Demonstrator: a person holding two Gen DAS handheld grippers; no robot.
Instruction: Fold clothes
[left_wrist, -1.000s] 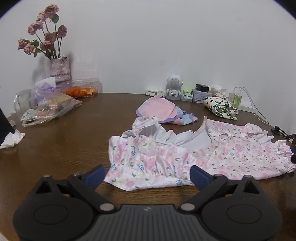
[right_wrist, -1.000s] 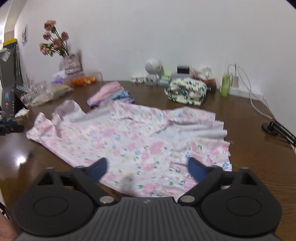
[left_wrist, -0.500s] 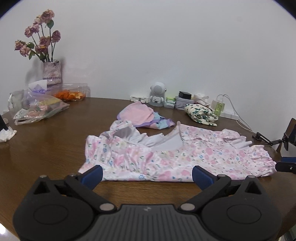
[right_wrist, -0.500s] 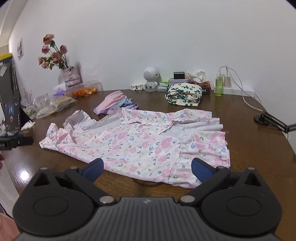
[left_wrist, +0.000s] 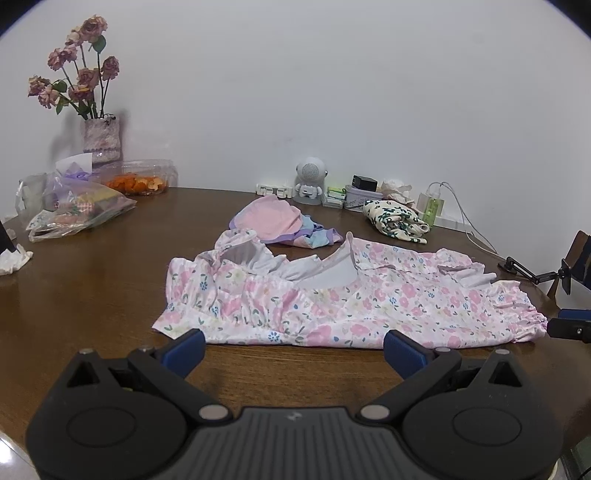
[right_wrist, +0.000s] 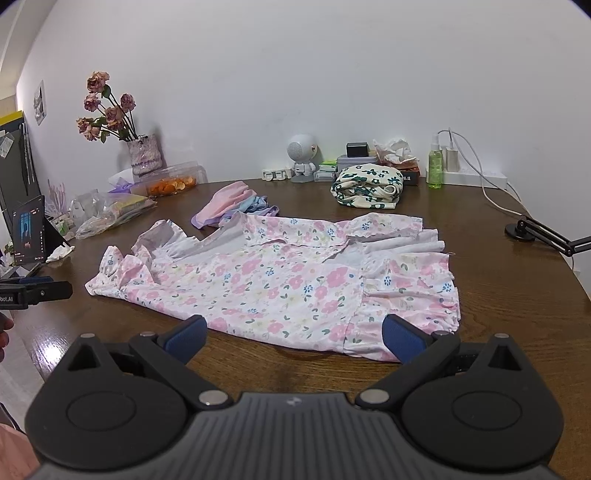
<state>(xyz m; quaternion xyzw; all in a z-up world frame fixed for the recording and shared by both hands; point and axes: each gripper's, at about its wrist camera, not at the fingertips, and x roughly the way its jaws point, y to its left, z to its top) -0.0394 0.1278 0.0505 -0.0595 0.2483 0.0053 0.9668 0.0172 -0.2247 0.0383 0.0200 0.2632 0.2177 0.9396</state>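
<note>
A pink flowered dress (left_wrist: 351, 299) lies spread flat on the brown table (left_wrist: 92, 280), with folded clothes (left_wrist: 284, 225) just behind it. The left gripper (left_wrist: 293, 349) and the right gripper (right_wrist: 293, 336) hover at the dress's near edge, jaws spread wide, holding nothing.

Both wrist views face wall; share floral dress (left_wrist: 351, 299) (right_wrist: 280, 280).

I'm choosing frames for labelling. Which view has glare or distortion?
Right wrist view: a bright glare patch on the table at lower left, and the table edge bows. Left wrist view: no strong glare, dark fisheye corners, a soft shadow behind the vase. The dress is sharp in both.
</note>
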